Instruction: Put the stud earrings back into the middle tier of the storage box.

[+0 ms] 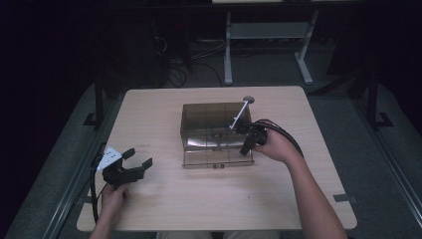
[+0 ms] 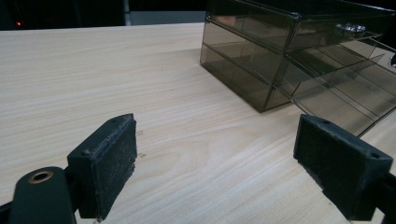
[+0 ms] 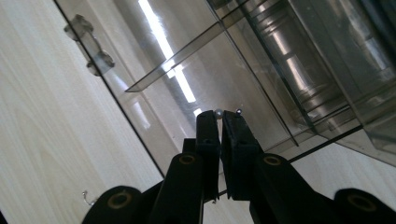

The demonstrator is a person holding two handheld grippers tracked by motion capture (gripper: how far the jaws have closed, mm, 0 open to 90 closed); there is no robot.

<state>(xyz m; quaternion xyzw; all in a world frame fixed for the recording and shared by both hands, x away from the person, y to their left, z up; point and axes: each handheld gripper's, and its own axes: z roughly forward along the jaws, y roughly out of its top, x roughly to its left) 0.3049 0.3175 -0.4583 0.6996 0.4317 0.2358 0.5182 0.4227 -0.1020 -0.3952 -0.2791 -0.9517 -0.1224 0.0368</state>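
Note:
A smoky clear drawer box stands mid-table with its lower drawer pulled out toward me. My right gripper hangs over the drawer's right end, pointing down into it. In the right gripper view its jaws are pressed together, and a small white bead peeks out at their tips just above the drawer floor. The drawer's clear handle is at the upper left. My left gripper rests near the table's front left, open, with bare wood between its pads.
The wooden table has free room at the front and left. A white rod with a grey disc sticks up behind the right gripper. A tiny metal hook lies on the wood beside the drawer. The box is ahead of the left gripper.

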